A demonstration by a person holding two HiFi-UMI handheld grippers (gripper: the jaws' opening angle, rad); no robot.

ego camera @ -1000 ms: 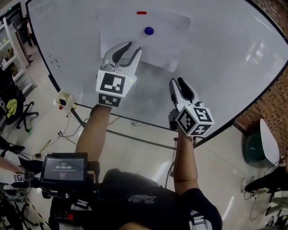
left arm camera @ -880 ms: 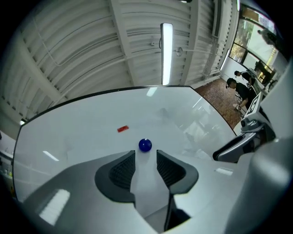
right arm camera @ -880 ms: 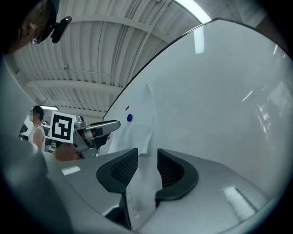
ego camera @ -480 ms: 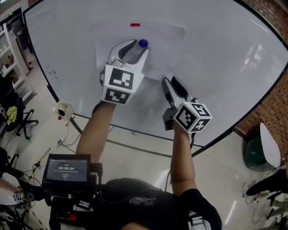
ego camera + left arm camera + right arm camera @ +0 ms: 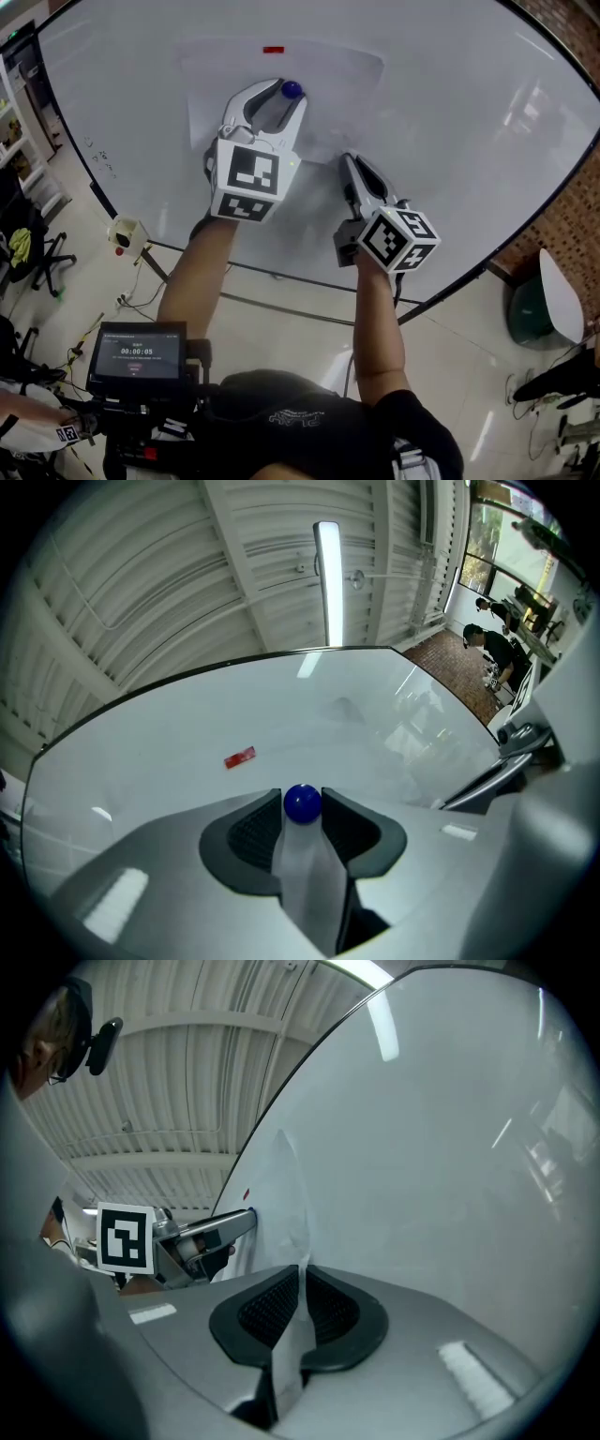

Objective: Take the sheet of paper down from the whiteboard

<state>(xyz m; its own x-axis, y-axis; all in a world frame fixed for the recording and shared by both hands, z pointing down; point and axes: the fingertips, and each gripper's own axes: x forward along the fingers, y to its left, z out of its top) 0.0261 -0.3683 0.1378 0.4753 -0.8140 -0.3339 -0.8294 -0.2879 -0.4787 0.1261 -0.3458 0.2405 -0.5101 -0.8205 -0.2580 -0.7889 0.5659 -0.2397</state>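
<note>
A white sheet of paper (image 5: 342,94) hangs on the whiteboard (image 5: 469,112), with a small red magnet (image 5: 273,50) at its top edge and a round blue magnet (image 5: 292,90) further down. My left gripper (image 5: 284,92) has its jaws closing around the blue magnet (image 5: 302,802), and both pads touch the ball's sides. My right gripper (image 5: 349,161) sits at the sheet's lower right corner. Its jaws are closing, and the paper's edge (image 5: 286,1204) is pinched between the pads.
The whiteboard stands on a frame with a low crossbar (image 5: 281,309). A small box (image 5: 127,232) sits at the board's lower left corner. A tablet (image 5: 136,354) rides on the person's chest rig. A green bin (image 5: 530,309) is on the floor at the right.
Both grippers rose to the board. The left one moved onto the blue magnet. The right one reached the sheet's lower right corner and closed on its edge.
</note>
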